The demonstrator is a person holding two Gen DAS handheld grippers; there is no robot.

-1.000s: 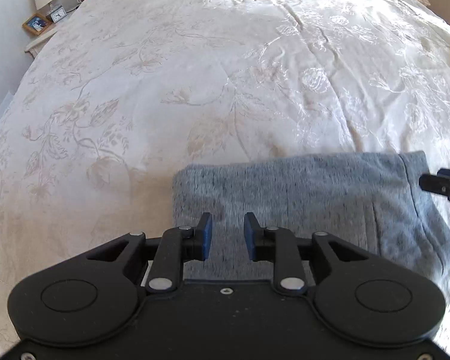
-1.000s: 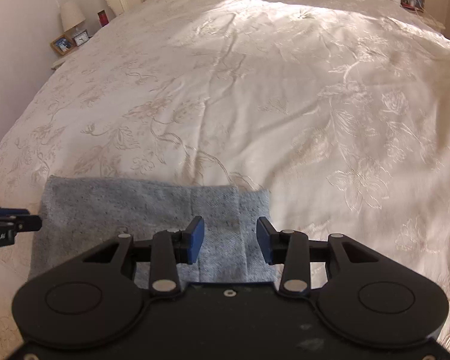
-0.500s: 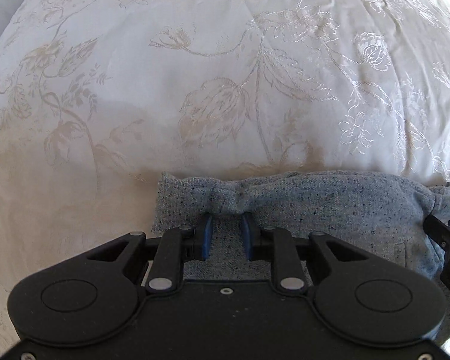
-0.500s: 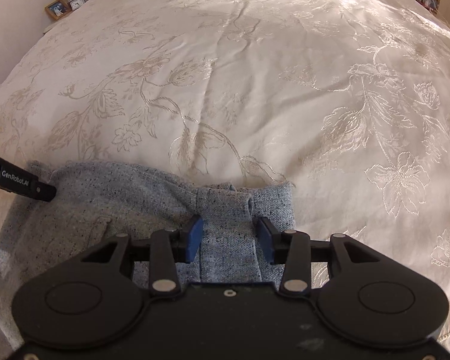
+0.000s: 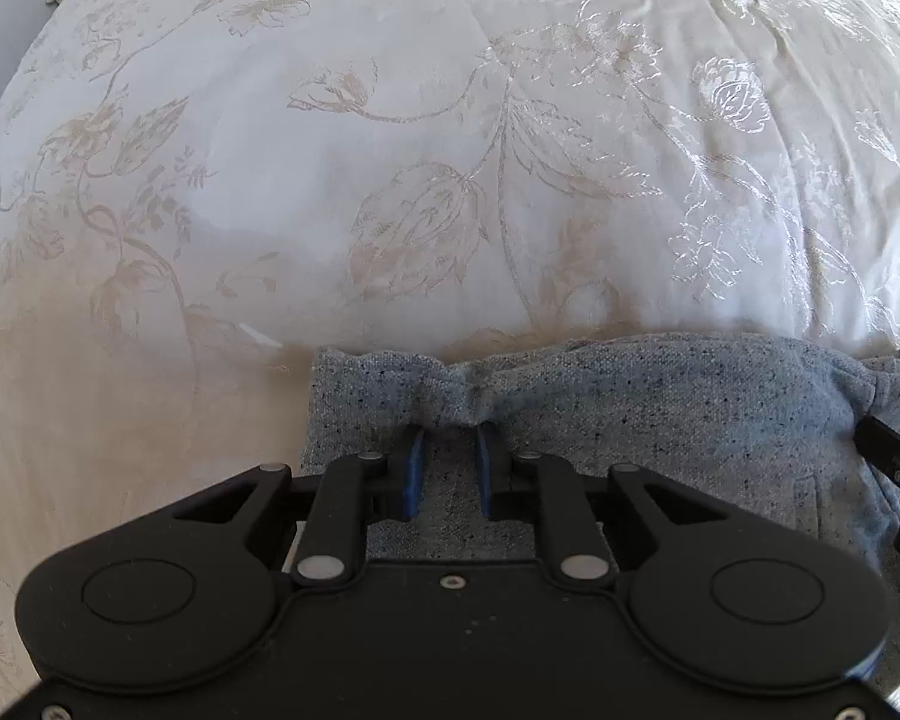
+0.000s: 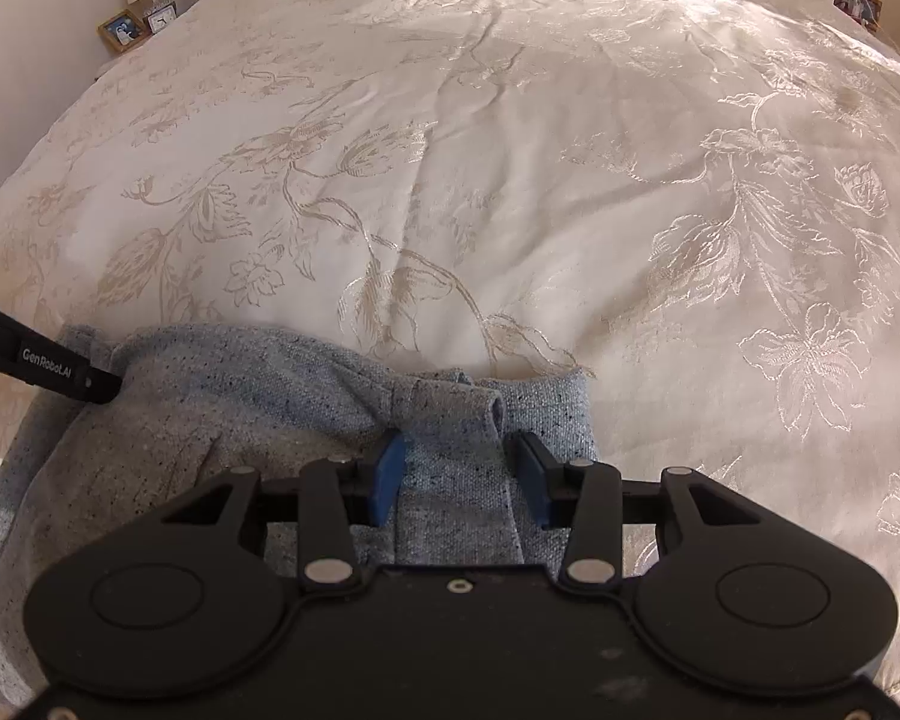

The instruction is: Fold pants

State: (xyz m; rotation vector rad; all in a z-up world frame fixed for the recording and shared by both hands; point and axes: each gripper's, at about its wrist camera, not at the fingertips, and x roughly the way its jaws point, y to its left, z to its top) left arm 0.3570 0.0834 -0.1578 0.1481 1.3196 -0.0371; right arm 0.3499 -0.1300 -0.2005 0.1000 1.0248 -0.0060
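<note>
The bed (image 6: 510,150) carries the grey pants (image 5: 690,420), folded, at its near edge. The left tongs (image 5: 448,456) are closing on a bunched far edge, apparently pinching it for lifting. The right tongs (image 6: 456,462) stand open astride the right-hand end, ready to grip.

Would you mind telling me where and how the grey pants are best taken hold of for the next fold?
Grip the grey pants along their far folded edge, coming down from above at two spread points. The edge lies thick and bunches into pinchable ridges. The left gripper is closing on one; the right gripper stands open astride the edge near the other corner.
</note>
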